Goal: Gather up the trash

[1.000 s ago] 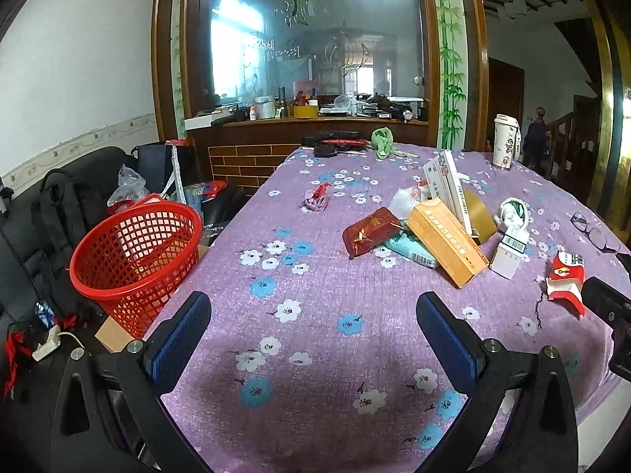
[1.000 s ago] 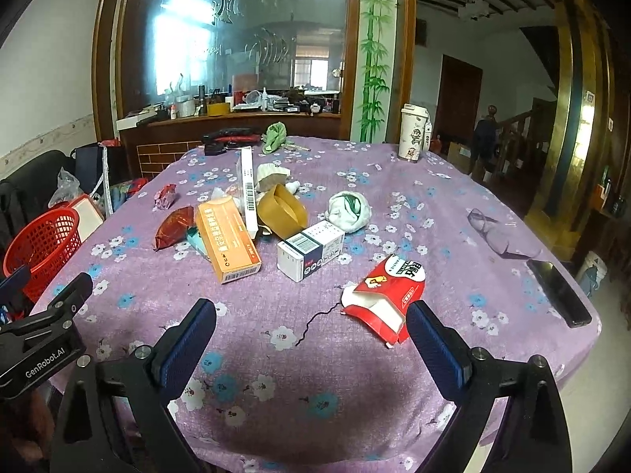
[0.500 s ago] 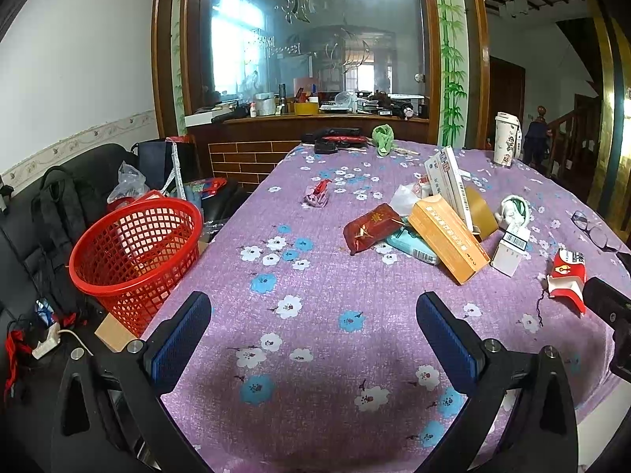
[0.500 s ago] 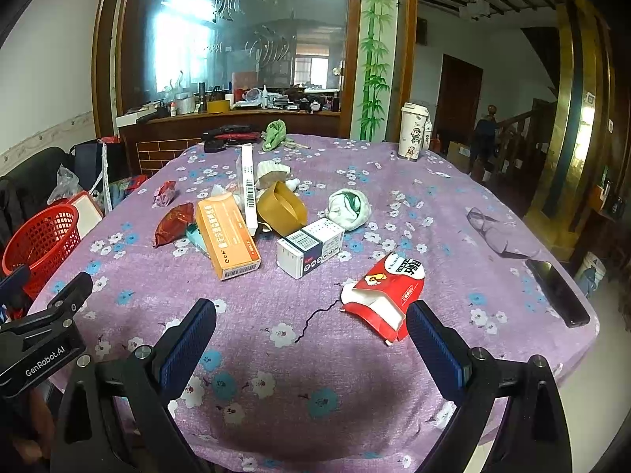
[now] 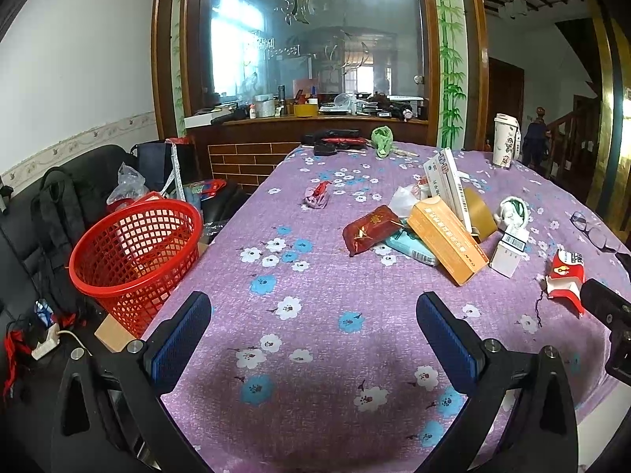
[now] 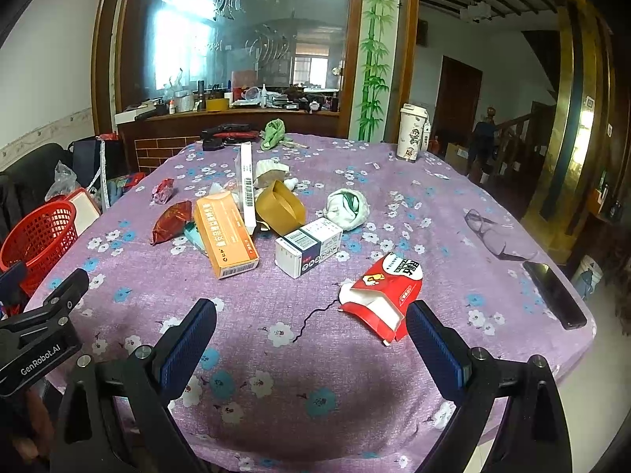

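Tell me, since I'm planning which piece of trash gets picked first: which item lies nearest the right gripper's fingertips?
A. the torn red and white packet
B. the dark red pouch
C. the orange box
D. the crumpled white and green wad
A: in the right wrist view the torn red and white packet lies just ahead of the open right gripper, beside its right-hand finger, while the other items sit farther up the table.

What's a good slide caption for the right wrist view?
Open right tongs hover over the purple table, nearest a torn red packet.
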A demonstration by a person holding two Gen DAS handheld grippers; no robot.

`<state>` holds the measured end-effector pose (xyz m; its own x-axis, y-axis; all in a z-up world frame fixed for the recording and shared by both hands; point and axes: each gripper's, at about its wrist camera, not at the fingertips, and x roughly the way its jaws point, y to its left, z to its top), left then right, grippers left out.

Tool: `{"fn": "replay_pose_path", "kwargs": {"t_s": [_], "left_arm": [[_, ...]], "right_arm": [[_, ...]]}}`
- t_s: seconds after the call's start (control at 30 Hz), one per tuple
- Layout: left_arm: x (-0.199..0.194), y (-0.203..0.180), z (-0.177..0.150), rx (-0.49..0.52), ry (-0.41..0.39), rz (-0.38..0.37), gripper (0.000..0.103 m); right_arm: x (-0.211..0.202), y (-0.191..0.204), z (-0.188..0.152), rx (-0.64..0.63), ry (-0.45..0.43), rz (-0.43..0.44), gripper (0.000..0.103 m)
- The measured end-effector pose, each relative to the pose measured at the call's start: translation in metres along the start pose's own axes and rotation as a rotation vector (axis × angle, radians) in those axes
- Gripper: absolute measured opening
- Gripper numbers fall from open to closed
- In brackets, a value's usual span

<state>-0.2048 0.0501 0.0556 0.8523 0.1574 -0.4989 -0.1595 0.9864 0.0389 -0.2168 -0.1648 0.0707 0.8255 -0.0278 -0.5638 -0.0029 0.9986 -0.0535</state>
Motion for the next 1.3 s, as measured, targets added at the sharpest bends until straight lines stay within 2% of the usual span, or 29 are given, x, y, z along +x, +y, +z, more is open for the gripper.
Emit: {"fn": "replay_pose_path", "kwargs": {"t_s": [1.3], "left_arm": [[0.0029, -0.0007, -0.0004, 0.011, 0.017, -0.011, 0.103]], "right_arm": [[0.0061, 0.0015, 0.0025, -0.004, 0.025, 0.004, 0.098]]}}
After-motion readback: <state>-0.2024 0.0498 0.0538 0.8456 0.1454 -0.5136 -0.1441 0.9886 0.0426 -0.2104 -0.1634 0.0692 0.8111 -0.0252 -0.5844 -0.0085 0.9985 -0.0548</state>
